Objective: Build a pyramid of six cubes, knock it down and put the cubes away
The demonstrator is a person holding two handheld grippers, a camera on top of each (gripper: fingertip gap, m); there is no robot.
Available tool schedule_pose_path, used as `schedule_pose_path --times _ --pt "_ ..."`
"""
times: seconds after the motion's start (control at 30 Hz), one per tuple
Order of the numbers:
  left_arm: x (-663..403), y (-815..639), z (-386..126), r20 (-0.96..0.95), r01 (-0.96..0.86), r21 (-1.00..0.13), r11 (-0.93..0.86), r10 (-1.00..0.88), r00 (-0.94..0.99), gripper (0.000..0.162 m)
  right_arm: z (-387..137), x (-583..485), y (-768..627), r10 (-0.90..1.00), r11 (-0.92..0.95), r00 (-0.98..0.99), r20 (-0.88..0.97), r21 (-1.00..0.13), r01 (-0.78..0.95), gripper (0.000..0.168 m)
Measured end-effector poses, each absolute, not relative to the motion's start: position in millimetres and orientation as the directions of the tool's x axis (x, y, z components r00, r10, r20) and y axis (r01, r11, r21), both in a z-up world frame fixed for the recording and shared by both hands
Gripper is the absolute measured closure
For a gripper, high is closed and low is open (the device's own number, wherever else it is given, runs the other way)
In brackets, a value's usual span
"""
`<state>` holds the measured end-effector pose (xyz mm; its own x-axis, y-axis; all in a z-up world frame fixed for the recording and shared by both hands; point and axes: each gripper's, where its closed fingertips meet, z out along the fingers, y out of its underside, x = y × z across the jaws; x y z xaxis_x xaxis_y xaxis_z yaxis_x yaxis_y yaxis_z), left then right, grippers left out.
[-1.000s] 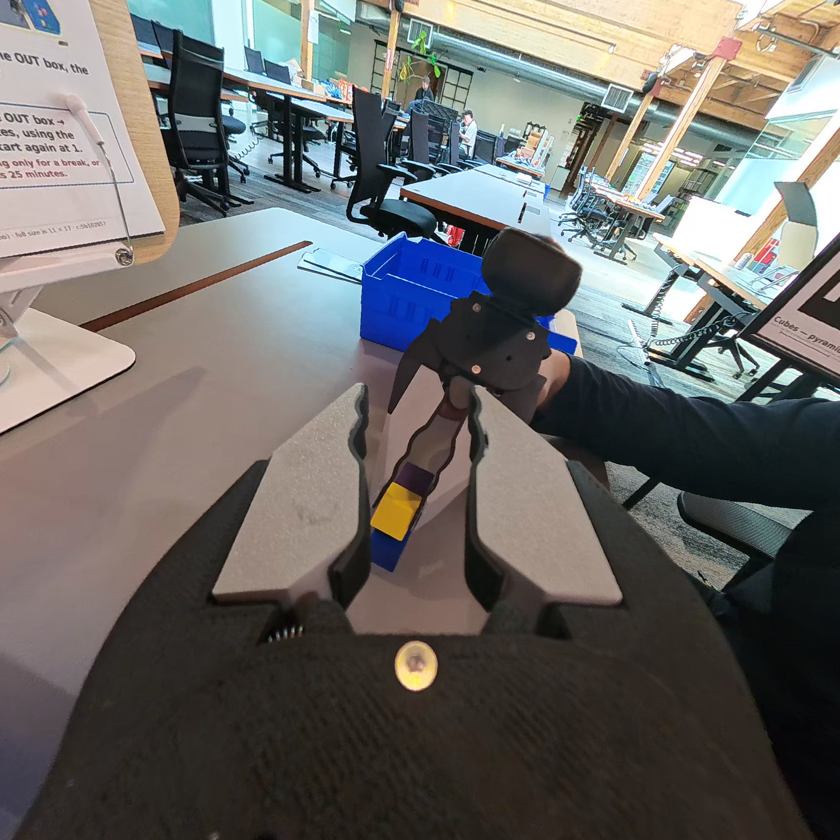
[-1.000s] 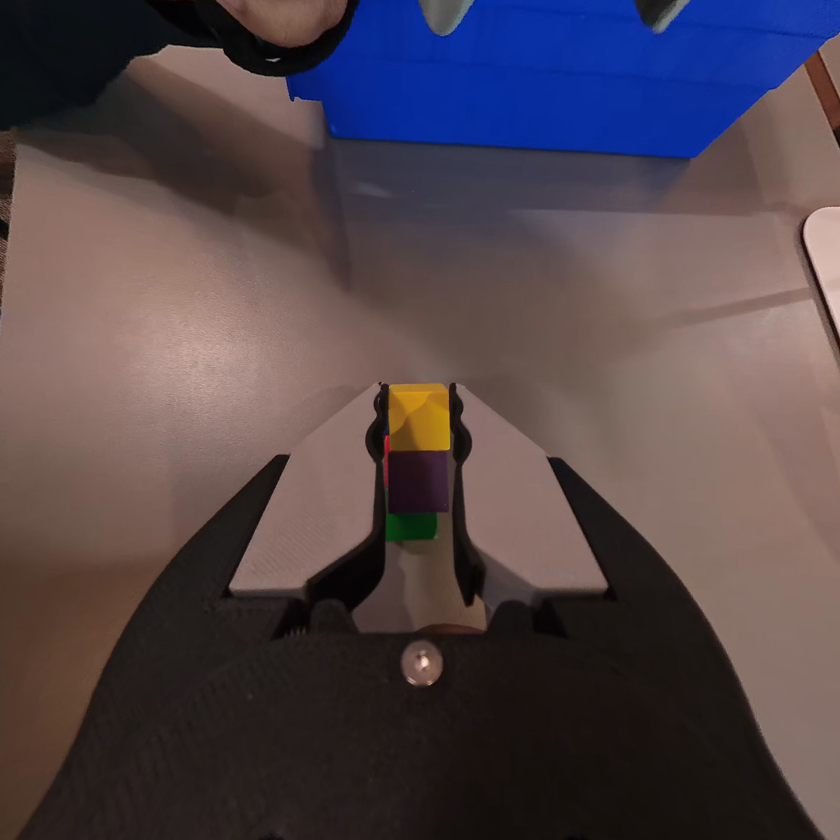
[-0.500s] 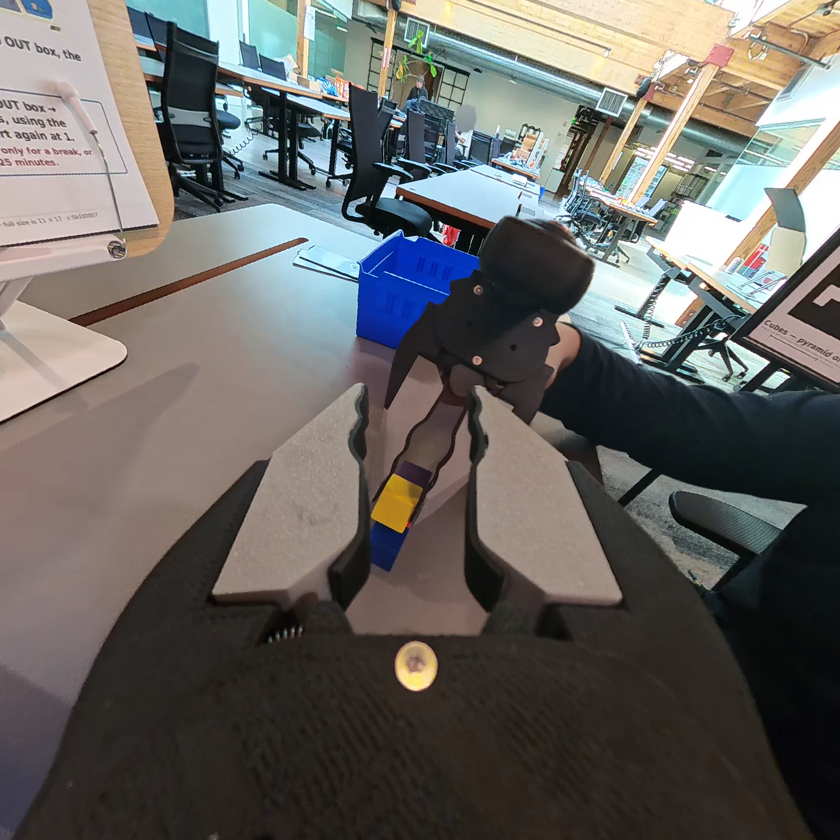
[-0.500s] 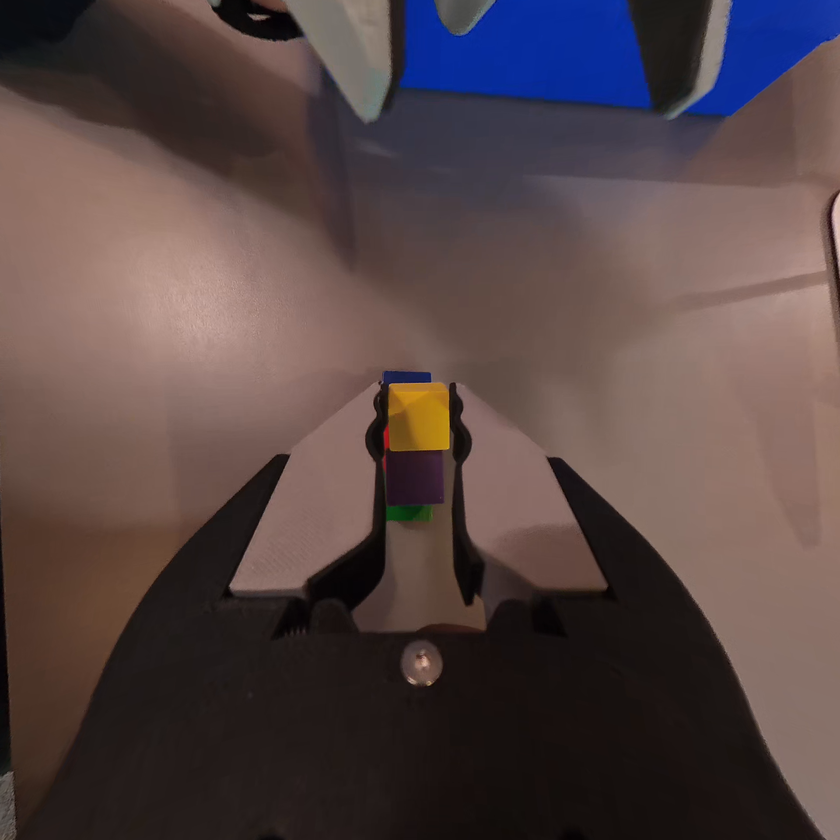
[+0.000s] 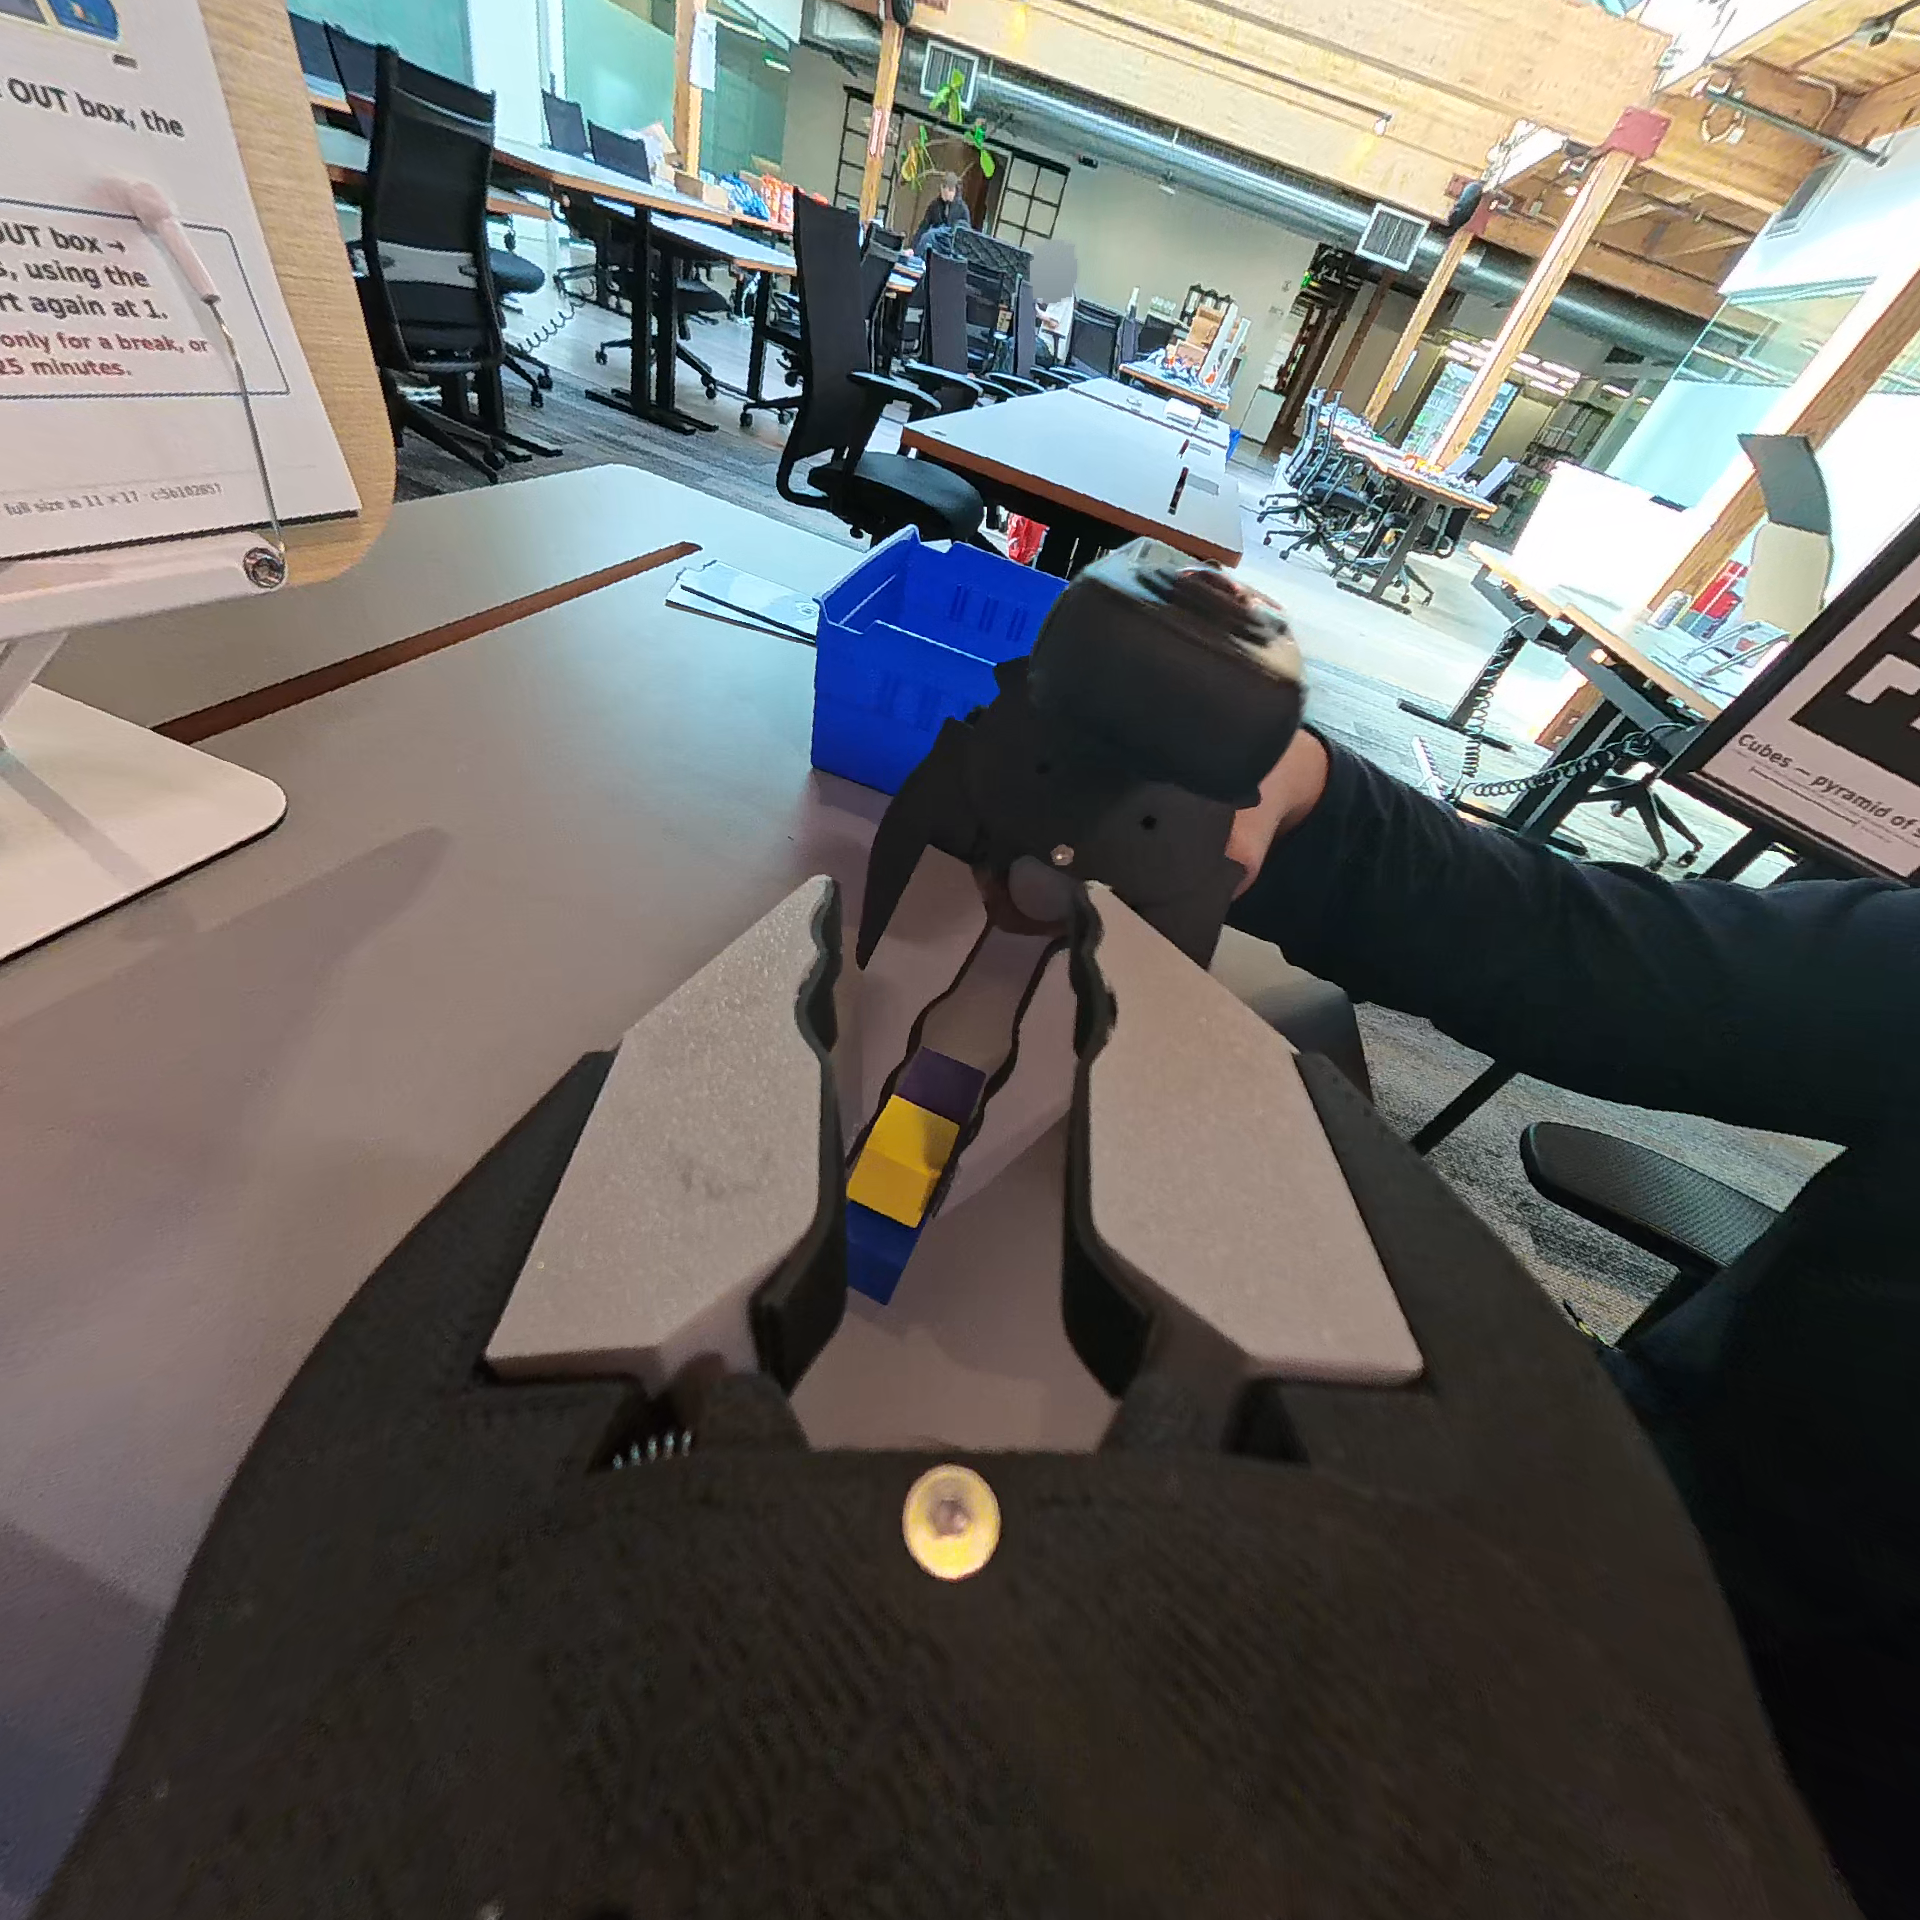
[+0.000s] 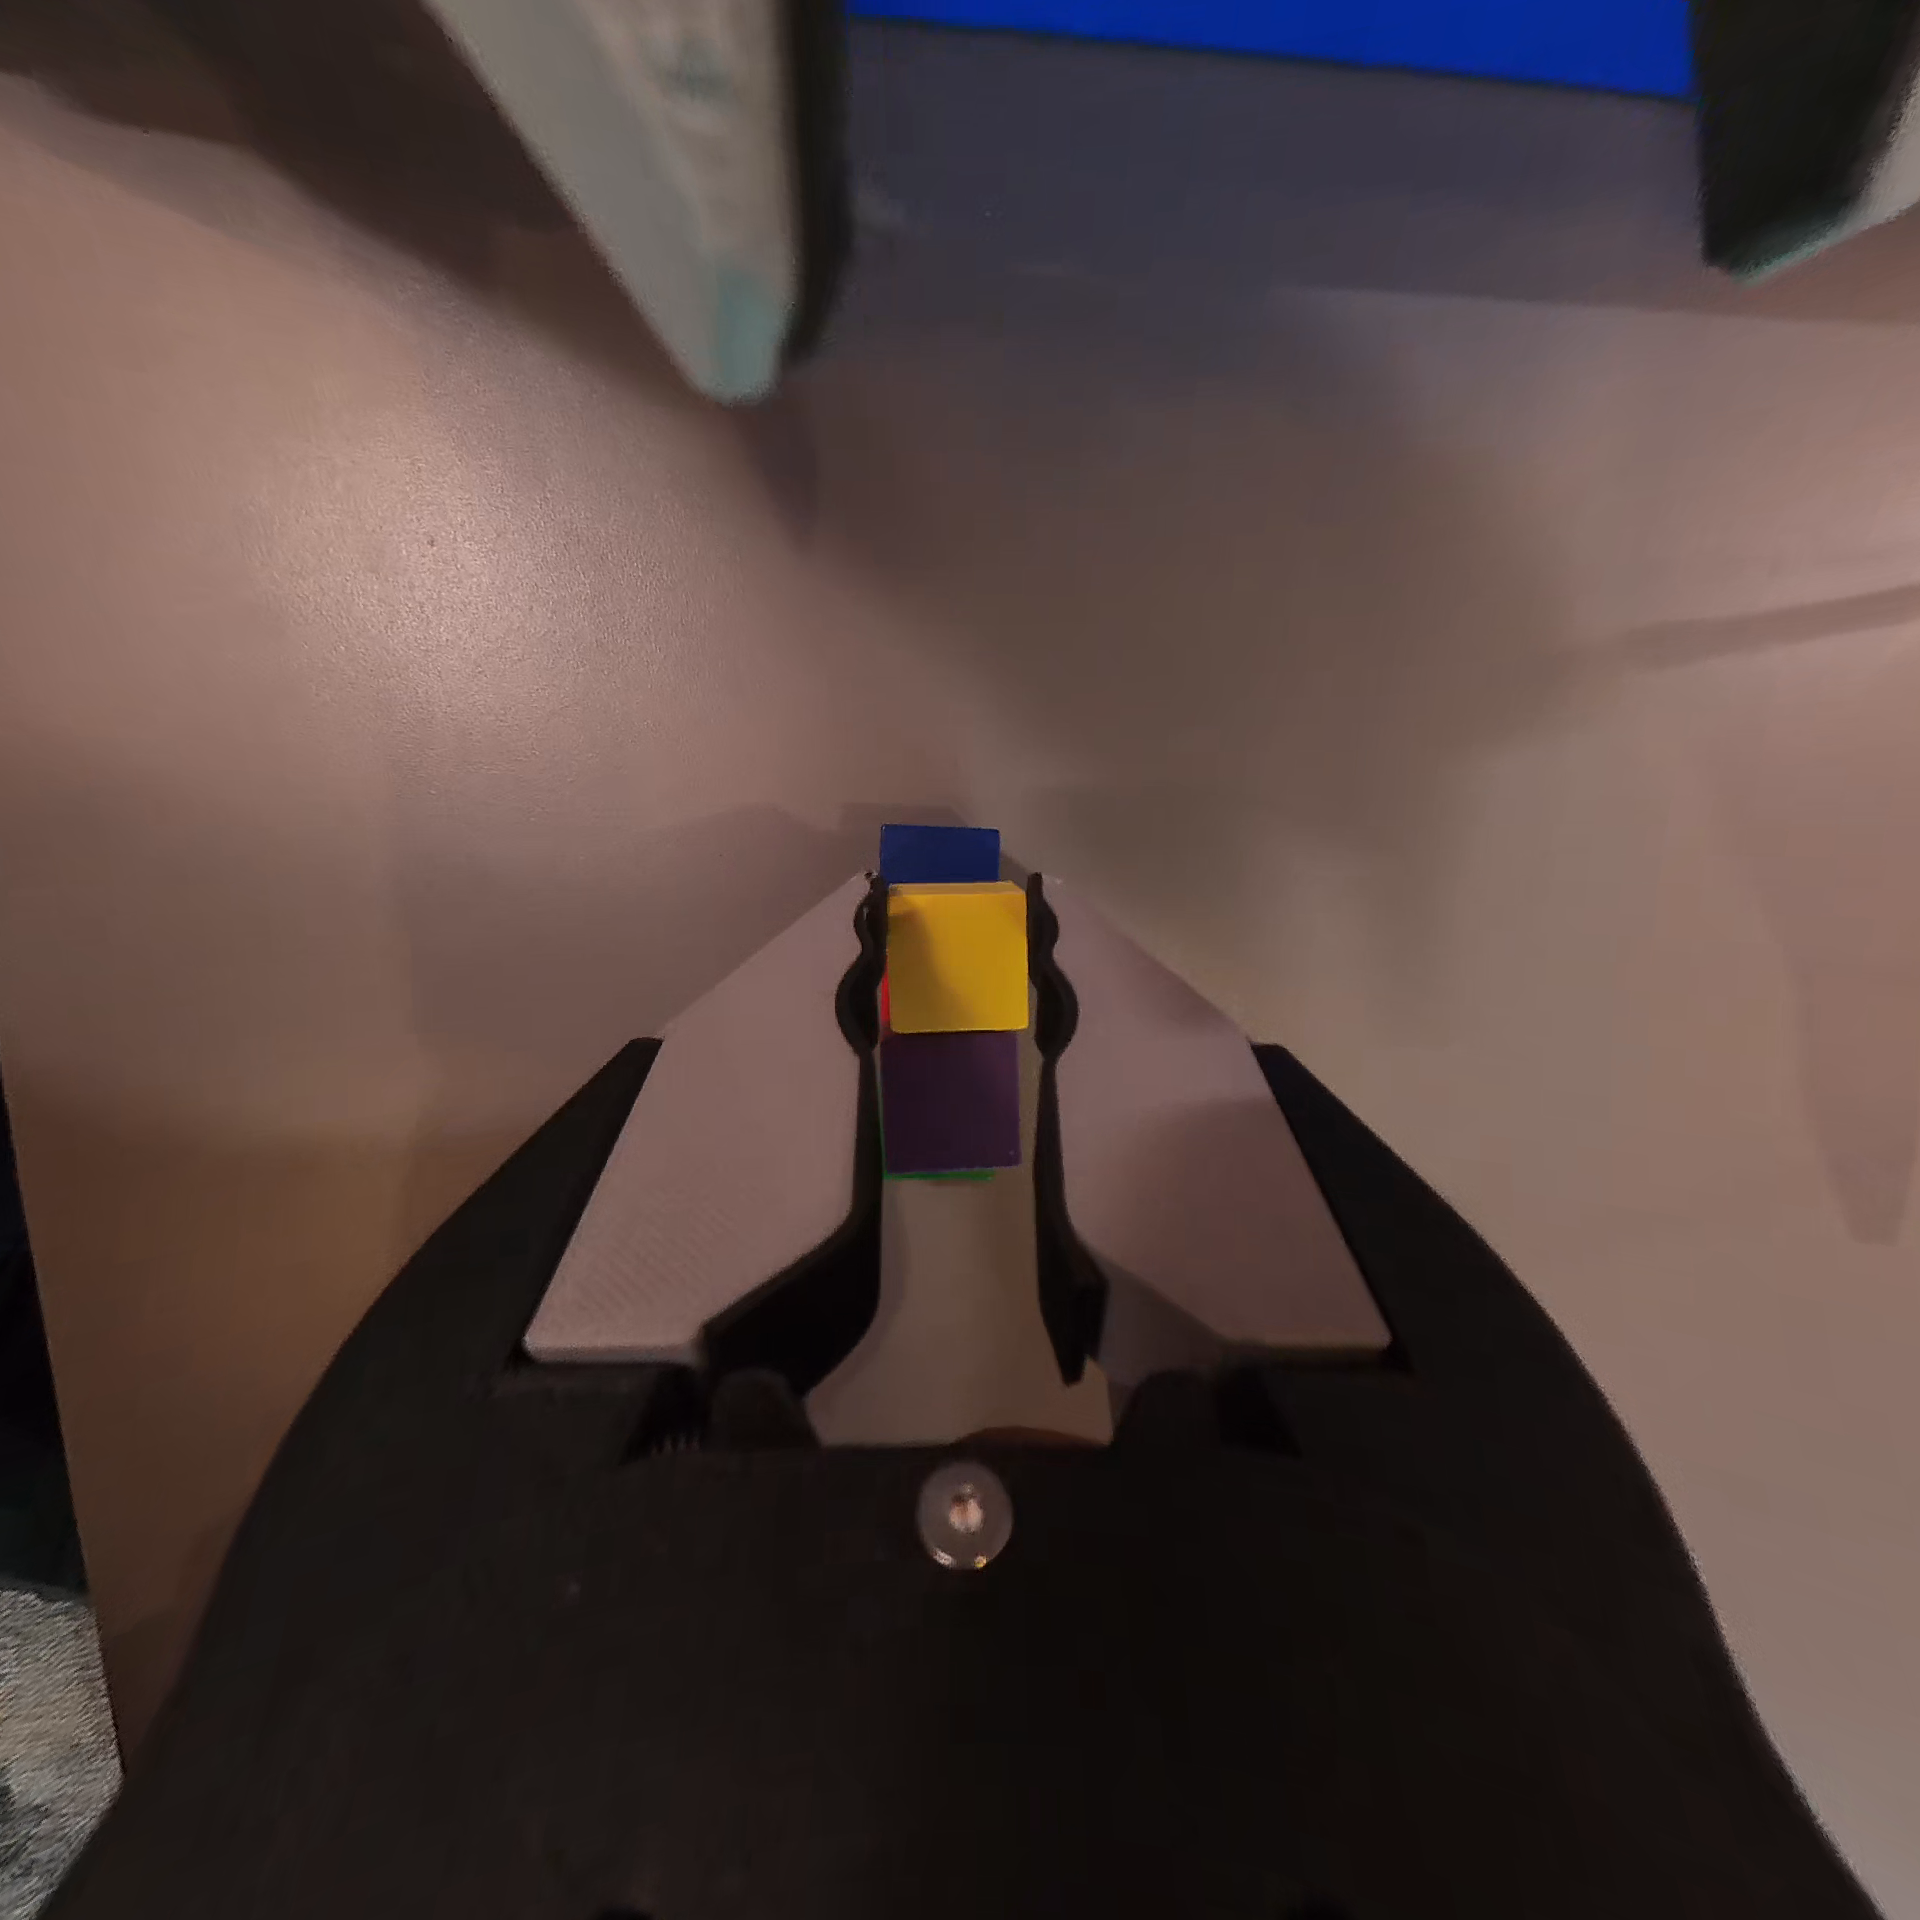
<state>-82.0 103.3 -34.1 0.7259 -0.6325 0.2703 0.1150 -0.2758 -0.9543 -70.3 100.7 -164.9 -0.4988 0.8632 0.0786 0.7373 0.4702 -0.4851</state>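
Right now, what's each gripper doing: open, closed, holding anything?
Left gripper: open, holding nothing.
Right gripper: closed on the yellow cube, above the purple cube.

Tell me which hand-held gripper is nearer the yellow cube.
Right. The right hand-held gripper has its fingertips on either side of the yellow cube; the left hand-held gripper sits back from it, open, cube ahead of its fingers.

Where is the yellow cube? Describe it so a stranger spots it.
On the grey table, before the blue bin, a small cube stack sits at the fingertips of the right claw. The yellow cube is its only yellow piece, between a blue cube and a purple cube.
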Motion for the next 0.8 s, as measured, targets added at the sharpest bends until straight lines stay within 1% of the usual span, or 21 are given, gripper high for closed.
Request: schedule_pose_path --times 0.17,0.3,0.43,0.53,0.63,0.7,0.73,0.77,0.8 --pt "-82 104 -35 0.275 0.115 -0.952 -0.283 -0.632 0.724 0.12 -171 -68 101 0.865 0.465 -0.498 0.057 -0.463 0.754 0.141" --pt "-82 105 -38 0.282 0.116 -0.949 -0.293 -0.628 0.725 0.119 -168 -70 100 0.871 0.451 -0.488 0.06 -0.49 0.746 0.135" --pt "-81 105 -40 0.276 0.103 -0.949 -0.299 -0.626 0.729 0.118 -158 -72 102 0.888 0.412 -0.457 0.062 -0.55 0.726 0.129" --pt "-79 106 -45 0.277 0.087 -0.944 -0.318 -0.622 0.732 0.117 -139 -76 108 0.912 0.356 -0.397 0.098 -0.668 0.653 0.129" --pt "-78 108 -55 0.284 0.066 -0.934 -0.351 -0.616 0.734 0.118 -119 -74 123 0.943 0.285 -0.309 0.128 -0.788 0.545 0.136" --pt "-75 108 -62 0.277 0.034 -0.927 -0.373 -0.621 0.733 0.125 -106 -68 138 0.961 0.239 -0.242 0.138 -0.854 0.462 0.144" --pt "-74 108 -66 0.264 0.012 -0.925 -0.38 -0.618 0.741 0.131 -101 -64 145 0.967 0.217 -0.215 0.137 -0.883 0.417 0.153" --pt "-75 110 -70 0.244 -0.007 -0.925 -0.38 -0.608 0.755 0.141 -96 -60 152 0.973 0.197 -0.189 0.134 -0.907 0.372 0.168" --pt "-75 112 -73 0.223 -0.026 -0.925 -0.378 -0.6 0.768 0.154 -92 -56 157 0.978 0.172 -0.17 0.12 -0.927 0.333 0.168"
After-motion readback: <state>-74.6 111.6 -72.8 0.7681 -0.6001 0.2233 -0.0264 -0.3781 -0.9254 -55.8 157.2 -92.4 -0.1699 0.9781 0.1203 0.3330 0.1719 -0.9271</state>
